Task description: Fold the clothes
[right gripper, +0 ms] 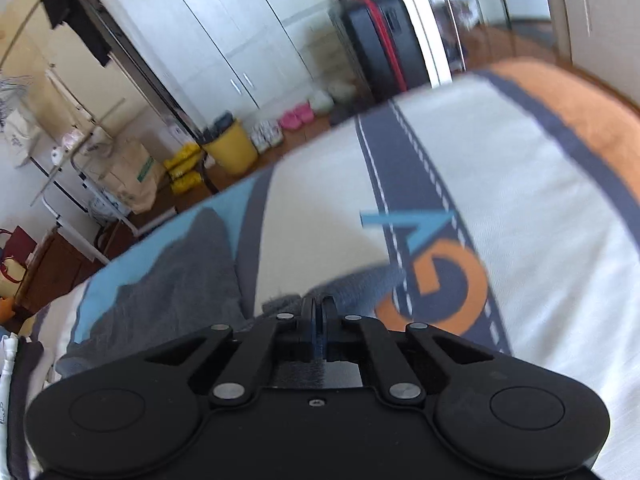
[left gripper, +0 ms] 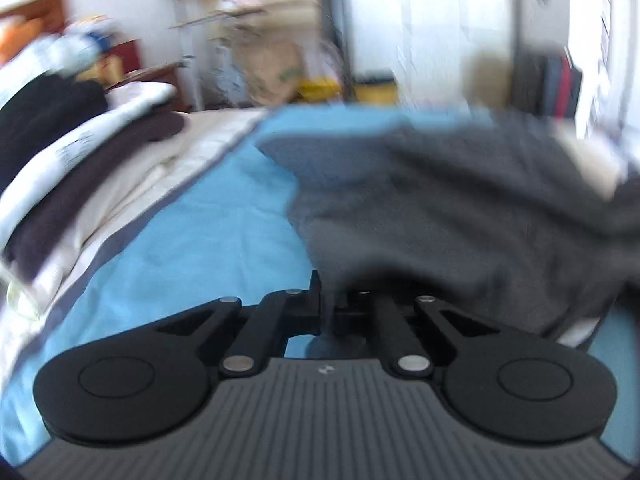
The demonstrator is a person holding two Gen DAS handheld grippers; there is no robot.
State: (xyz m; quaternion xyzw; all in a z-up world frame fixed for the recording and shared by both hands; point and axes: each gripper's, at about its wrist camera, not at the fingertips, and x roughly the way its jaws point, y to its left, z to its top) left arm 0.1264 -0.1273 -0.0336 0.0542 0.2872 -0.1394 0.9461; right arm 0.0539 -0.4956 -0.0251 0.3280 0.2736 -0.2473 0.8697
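On the left, folded stacks of clothing (left gripper: 68,168) sit along the edge of the bed's blue sheet (left gripper: 208,216), well apart from the work. The left gripper (left gripper: 328,300) has its fingers drawn together on the near edge of the dark grey garment (left gripper: 460,200); that cloth rises from the jaws and spreads ahead and to the right across the bed, blurred. Further right, the right gripper (right gripper: 318,312) has its fingers pressed close with grey fabric bunched just at their tips, though the pinch itself is partly hidden. From this gripper the dark grey garment (right gripper: 176,280) trails away to the left over the patterned bedspread (right gripper: 500,184). So the cloth seems to run lengthwise between the two grippers, each holding one end, neither clearly nearer its middle.
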